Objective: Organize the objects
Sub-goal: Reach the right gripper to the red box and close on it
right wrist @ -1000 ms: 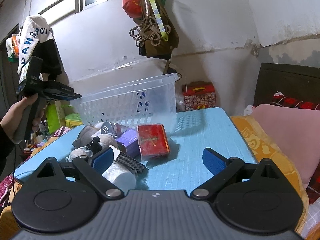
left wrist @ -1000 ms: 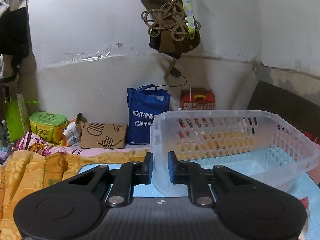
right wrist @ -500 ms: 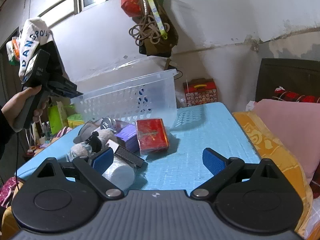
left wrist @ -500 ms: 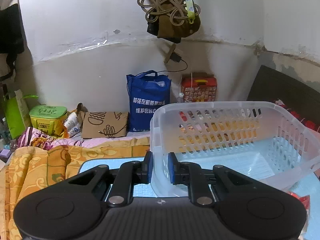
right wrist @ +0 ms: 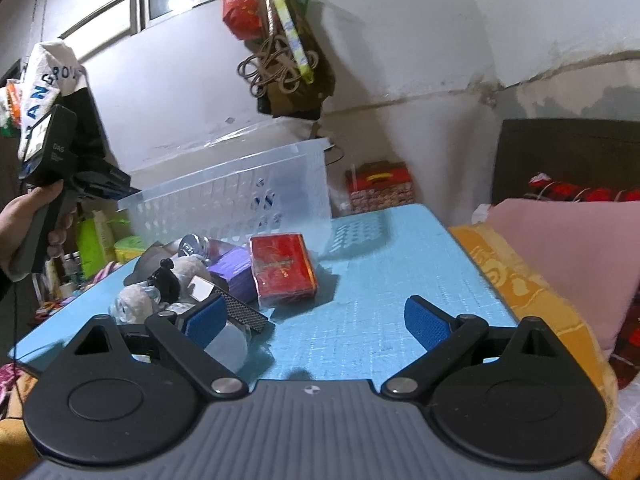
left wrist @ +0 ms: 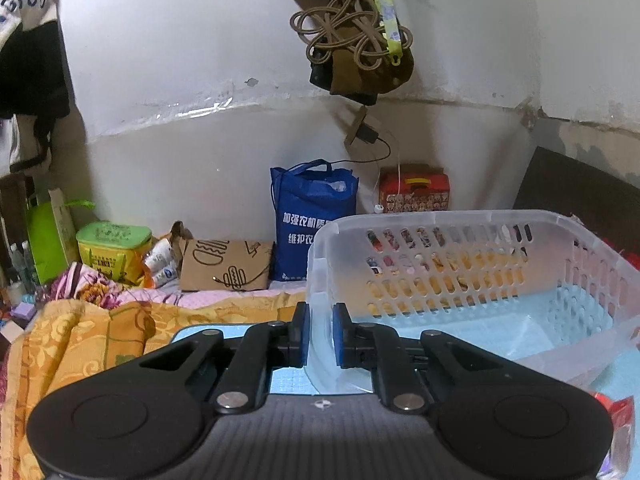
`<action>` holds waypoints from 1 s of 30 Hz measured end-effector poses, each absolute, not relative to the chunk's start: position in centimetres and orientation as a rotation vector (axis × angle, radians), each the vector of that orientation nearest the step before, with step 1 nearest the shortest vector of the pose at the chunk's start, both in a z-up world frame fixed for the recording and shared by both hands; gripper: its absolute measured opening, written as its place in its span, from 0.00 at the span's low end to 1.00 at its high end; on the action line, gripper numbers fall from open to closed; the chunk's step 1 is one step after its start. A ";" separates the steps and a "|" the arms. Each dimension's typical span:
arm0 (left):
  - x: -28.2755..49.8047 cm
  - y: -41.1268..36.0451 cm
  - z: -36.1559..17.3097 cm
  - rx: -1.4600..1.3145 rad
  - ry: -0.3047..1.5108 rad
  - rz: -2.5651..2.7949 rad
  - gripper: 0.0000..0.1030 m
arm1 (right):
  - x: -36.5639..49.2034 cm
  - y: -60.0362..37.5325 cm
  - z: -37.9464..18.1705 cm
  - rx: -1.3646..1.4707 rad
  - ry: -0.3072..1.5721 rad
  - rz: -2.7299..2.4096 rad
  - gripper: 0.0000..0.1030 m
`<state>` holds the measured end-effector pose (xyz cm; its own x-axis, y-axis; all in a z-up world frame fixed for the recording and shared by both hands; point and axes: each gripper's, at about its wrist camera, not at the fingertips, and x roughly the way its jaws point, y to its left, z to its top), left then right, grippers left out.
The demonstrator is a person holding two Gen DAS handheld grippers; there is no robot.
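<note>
The left claw (left wrist: 320, 338) is pinched tight on the near corner wall of the basket (left wrist: 460, 264). The basket is clear, cloudy plastic with rows of little holes in its sides, and it looks empty inside. It is tipped: the held end is up off the blue surface (right wrist: 400, 280) and the far end is lower. Its long side runs away from the left claw toward the right.

The right claw (right wrist: 316, 320) is wide open with nothing between its blue pads (right wrist: 426, 322). It hangs over the near edge of the surface.

Just past it sits a small pile. There is a white roll (right wrist: 230, 346), a dark mesh strip (right wrist: 244, 312), a fuzzy toy (right wrist: 132, 306), a purple box (right wrist: 236, 274) and a red box (right wrist: 282, 272) with gold marks too small to read. The red box lies flat with its long side pointing away from the right claw. The basket is just behind the pile.

A hand (right wrist: 24, 220) at the left holds the left claw's handle, which says "DAS".

Farther back, a blue bag (left wrist: 314, 220) with white Chinese writing stands by the wall. A brown paper bag (left wrist: 226, 266) next to it has a burger drawing.
</note>
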<state>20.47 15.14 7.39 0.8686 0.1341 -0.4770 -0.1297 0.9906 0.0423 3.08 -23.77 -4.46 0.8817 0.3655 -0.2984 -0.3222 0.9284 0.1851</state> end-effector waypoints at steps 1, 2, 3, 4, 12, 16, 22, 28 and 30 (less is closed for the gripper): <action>20.3 15.1 7.3 0.016 0.494 0.138 0.15 | 2.8 -23.7 -4.4 0.125 0.329 0.345 0.97; 20.3 15.1 7.2 0.016 0.488 0.137 0.15 | 2.6 -23.6 -4.4 0.120 0.324 0.328 0.98; 20.2 15.1 7.2 0.015 0.484 0.138 0.15 | 2.5 -23.6 -4.4 0.119 0.320 0.314 0.98; 20.1 15.1 7.1 0.018 0.478 0.138 0.15 | 2.5 -23.6 -4.4 0.123 0.323 0.303 0.99; 19.5 15.0 6.7 0.019 0.436 0.117 0.20 | 4.5 -22.6 -4.0 0.109 0.358 0.288 0.98; 19.3 15.4 6.5 -0.004 0.421 0.097 0.21 | 6.4 -21.8 -3.6 0.085 0.369 0.302 0.90; 19.1 15.3 6.1 0.012 0.393 0.088 0.22 | 10.0 -20.6 -3.6 0.073 0.454 0.372 0.80; 19.2 15.8 6.1 -0.009 0.392 0.074 0.24 | 11.6 -20.0 -4.4 0.076 0.528 0.414 0.63; 19.3 15.6 6.1 -0.003 0.393 0.081 0.24 | 11.5 -20.2 -4.5 0.089 0.537 0.419 0.54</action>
